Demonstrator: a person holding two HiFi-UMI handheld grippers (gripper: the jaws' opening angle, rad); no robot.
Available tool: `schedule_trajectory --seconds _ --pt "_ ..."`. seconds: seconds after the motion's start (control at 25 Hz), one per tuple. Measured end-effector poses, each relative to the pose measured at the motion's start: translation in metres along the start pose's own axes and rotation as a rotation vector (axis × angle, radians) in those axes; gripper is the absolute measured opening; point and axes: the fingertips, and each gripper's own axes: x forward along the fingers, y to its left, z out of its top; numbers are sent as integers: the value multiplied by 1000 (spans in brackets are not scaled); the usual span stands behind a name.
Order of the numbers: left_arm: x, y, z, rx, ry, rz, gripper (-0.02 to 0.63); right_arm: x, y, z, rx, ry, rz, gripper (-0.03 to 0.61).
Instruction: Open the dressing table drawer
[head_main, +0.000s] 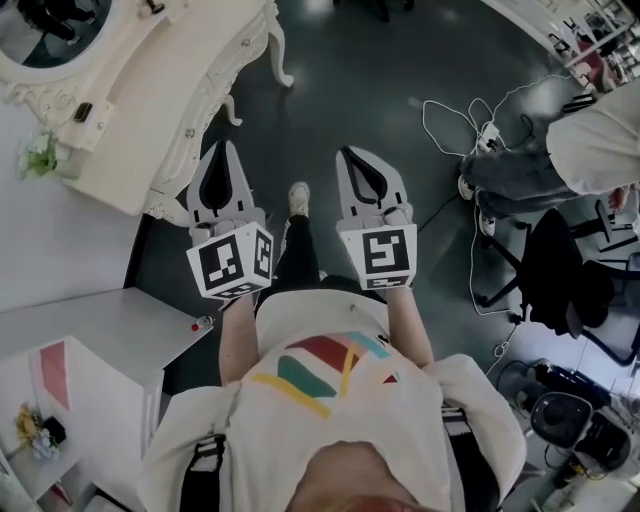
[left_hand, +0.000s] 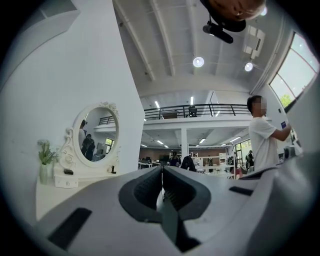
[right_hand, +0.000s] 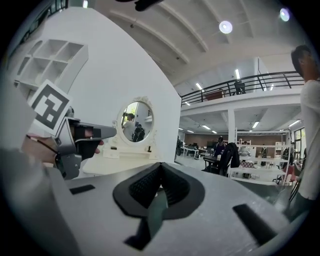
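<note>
The cream dressing table with carved legs stands at the upper left of the head view, its oval mirror at the corner. A small knob shows on its front edge. My left gripper hangs just right of that edge, apart from it, jaws shut on nothing. My right gripper is beside it over the dark floor, also shut and empty. The left gripper view shows shut jaws with the table and mirror to the left. In the right gripper view the jaws are shut; the table lies ahead.
A white cabinet stands at the lower left. To the right are another person, cables on the floor, an office chair and gear. A small plant sits on the dressing table. My shoe is between the grippers.
</note>
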Motion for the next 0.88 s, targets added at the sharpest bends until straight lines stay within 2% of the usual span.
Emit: schedule_trajectory --seconds 0.24,0.4,0.64,0.88 --pt "48 9 -16 23 -45 6 8 36 -21 -26 19 2 7 0" --pt "91 14 -31 30 -26 3 8 77 -41 -37 30 16 9 0" --pt "169 33 -30 31 3 14 8 169 -58 -22 47 15 60 0" --pt "264 70 -25 52 -6 25 8 273 -70 2 43 22 113 0"
